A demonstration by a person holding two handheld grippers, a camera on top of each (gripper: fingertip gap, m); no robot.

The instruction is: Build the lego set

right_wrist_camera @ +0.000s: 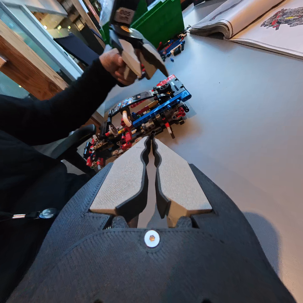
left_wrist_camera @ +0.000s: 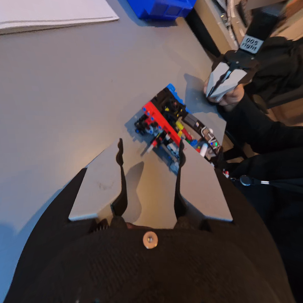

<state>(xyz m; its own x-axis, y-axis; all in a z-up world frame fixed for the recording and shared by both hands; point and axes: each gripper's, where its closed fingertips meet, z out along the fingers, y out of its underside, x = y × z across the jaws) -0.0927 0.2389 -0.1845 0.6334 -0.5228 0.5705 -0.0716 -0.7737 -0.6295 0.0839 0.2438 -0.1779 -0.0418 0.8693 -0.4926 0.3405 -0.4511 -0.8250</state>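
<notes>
Nearest our lens, the left gripper [left_wrist_camera: 150, 144] hangs over the grey table [left_wrist_camera: 65, 98] with its jaws spread wide and empty, its right tip just before the lego build [left_wrist_camera: 165, 124], which sits near the table's edge. Through the right wrist view we see, from left, a dark sleeve [right_wrist_camera: 57, 114], the lego build with its blue beam [right_wrist_camera: 162, 108], then the right gripper [right_wrist_camera: 152, 136], its jaws pressed nearly together on a small black pin [right_wrist_camera: 152, 132], tips just short of the model. An open instruction book [right_wrist_camera: 262, 29] lies far right, a green bin [right_wrist_camera: 157, 21] behind.
</notes>
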